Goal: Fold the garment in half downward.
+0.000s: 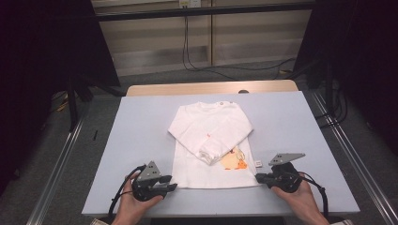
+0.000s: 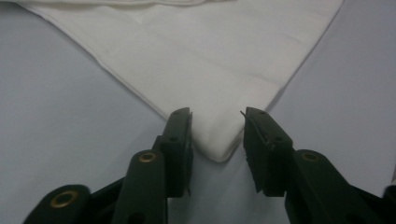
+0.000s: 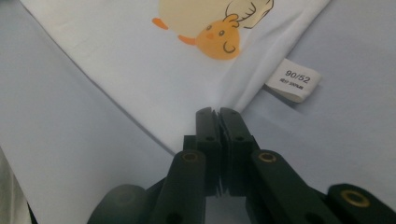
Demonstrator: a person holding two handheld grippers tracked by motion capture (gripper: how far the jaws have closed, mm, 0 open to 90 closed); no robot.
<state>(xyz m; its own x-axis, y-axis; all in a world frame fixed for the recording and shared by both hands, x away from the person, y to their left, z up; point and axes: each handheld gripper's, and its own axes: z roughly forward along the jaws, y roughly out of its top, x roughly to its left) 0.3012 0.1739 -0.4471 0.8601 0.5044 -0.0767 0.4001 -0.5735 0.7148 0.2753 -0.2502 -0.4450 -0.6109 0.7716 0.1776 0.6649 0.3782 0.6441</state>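
Note:
A small white long-sleeved shirt (image 1: 211, 136) lies flat on the pale blue table top (image 1: 291, 122), sleeves folded across its front, an orange duck print (image 1: 233, 161) near the hem. At the hem's left corner, my left gripper (image 1: 172, 183) is open. In the left gripper view that corner of the shirt (image 2: 201, 56) pokes between the jaws of the left gripper (image 2: 217, 116), with gaps on both sides. My right gripper (image 1: 258, 178) is at the hem's right corner. In the right gripper view, the right gripper (image 3: 217, 112) is shut on the shirt (image 3: 116, 60) below the duck print (image 3: 210, 28).
A white size label (image 3: 293, 79) sticks out of the side seam beside the right gripper, also visible as the label (image 1: 258, 163) from above. Metal rails (image 1: 61, 154) run along both sides of the table. Cables lie on the floor behind.

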